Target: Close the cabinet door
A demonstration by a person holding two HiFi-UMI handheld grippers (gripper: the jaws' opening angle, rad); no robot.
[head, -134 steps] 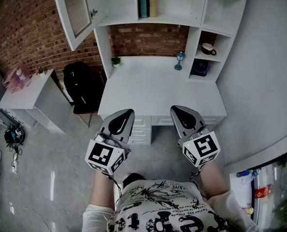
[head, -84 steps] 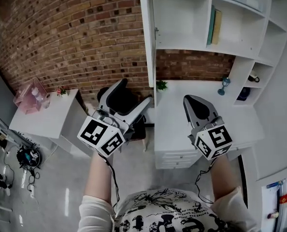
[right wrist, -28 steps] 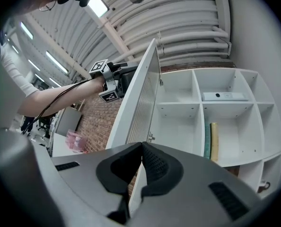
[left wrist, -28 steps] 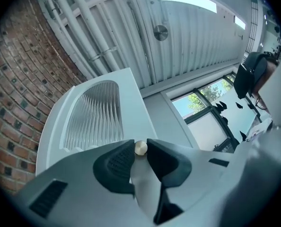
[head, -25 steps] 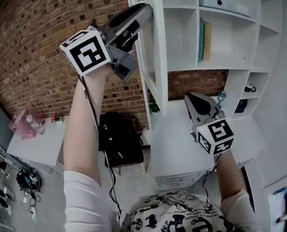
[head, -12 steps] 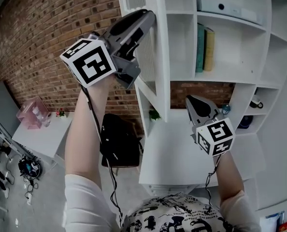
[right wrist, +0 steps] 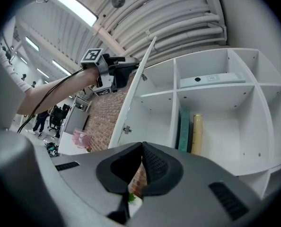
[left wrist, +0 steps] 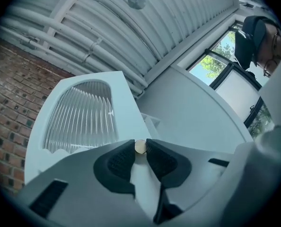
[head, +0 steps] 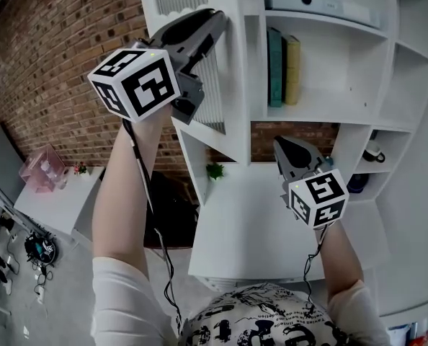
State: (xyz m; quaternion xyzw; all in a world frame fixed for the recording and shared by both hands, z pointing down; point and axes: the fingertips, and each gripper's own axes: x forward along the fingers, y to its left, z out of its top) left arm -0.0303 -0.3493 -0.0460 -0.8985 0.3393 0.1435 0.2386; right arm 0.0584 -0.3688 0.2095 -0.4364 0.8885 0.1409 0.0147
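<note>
The white cabinet door [head: 199, 63] with its ribbed glass pane stands partly open at the left edge of the shelf unit [head: 322, 114]. My left gripper [head: 217, 16] is raised high against the door's edge. In the left gripper view its jaws are closing on the door's small round knob [left wrist: 140, 146], and both pads touch it beside the pane [left wrist: 81, 117]. My right gripper [head: 282, 144] hangs lower over the desk [head: 235, 236], shut and holding nothing. The right gripper view shows the door [right wrist: 131, 93] edge-on with the left gripper [right wrist: 126, 65] at it.
Two books [head: 282, 71] and a flat white box [head: 315, 2] sit in the open shelves. A small plant [head: 215, 170] and a mug [head: 372, 152] are lower down. A side table with a pink box [head: 45, 170] stands at the left by the brick wall.
The left gripper has swung the door to the right, toward the cabinet, with the knob still between its jaws. The right gripper stays low and shut.
</note>
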